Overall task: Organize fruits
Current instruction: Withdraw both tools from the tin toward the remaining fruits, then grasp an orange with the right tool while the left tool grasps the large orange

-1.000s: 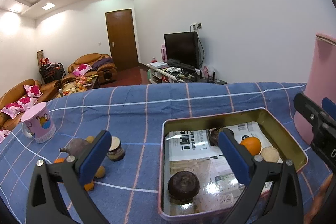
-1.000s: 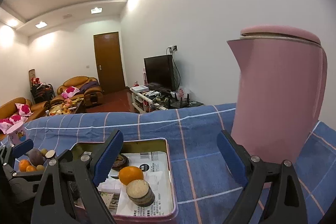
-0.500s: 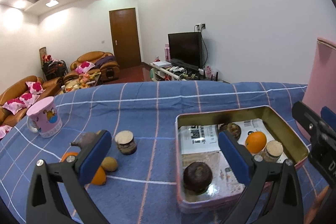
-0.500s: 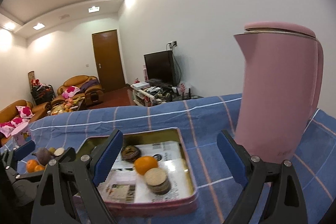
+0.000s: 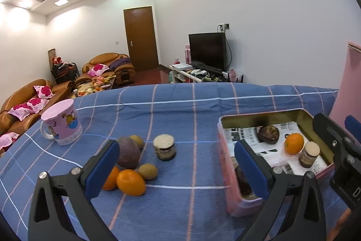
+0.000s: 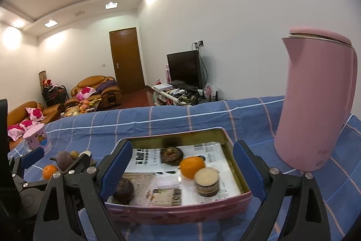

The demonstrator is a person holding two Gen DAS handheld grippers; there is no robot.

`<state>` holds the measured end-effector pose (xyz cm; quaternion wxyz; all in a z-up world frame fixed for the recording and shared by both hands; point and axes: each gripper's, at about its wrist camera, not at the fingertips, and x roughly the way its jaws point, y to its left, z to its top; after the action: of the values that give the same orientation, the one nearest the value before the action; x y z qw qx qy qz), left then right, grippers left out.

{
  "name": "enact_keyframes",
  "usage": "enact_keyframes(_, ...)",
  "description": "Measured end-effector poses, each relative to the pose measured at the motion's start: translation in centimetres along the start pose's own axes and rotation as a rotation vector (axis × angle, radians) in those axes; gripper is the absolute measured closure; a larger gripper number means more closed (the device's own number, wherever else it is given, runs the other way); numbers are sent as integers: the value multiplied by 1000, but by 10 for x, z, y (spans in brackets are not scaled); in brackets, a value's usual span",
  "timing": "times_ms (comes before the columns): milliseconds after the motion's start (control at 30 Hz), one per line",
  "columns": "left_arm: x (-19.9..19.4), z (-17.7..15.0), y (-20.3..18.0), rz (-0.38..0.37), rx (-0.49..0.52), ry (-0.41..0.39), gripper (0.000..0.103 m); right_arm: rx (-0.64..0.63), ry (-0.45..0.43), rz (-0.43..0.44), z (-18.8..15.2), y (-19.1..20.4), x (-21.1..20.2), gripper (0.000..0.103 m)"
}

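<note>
A pink tin tray (image 5: 227, 164) (image 6: 178, 212), lined with newspaper, sits on the blue checked cloth. It holds an orange (image 6: 192, 167), a dark round fruit (image 6: 123, 190), a brown dried fruit (image 6: 171, 155) and a cork-lidded jar (image 6: 207, 181). Loose fruit lies left of it: two oranges (image 5: 130, 182), a purple fruit (image 5: 128, 155), kiwis (image 5: 148, 171) and a second jar (image 5: 164, 147). My left gripper (image 5: 177, 172) is open and empty, above the cloth between the pile and the tray. My right gripper (image 6: 182, 169) is open and empty over the tray.
A tall pink kettle (image 6: 315, 105) stands right of the tray. A pink lidded mug (image 5: 62, 128) stands at the far left of the table. The table's far edge drops to a living room with sofas and a TV.
Both grippers have pulled back and shifted left. The fruit pile has come toward the middle of the left view and the tray has slid right. Both stay open.
</note>
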<state>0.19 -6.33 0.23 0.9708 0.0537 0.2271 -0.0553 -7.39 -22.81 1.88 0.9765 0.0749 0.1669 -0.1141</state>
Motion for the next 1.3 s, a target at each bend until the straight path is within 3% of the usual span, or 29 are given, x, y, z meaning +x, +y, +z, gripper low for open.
enact_keyframes(467,3,-3,44,47,-7,2,0,-35,17,48,-7,46,2,11)
enact_keyframes(867,18,-5,104,105,-38,39,0,-60,54,119,-14,95,6,11)
enact_keyframes(1067,33,-9,141,120,-79,100,0,-82,98,167,-19,123,12,11)
enact_keyframes(1300,53,-12,193,236,-191,205,0,-145,226,200,-27,153,32,11)
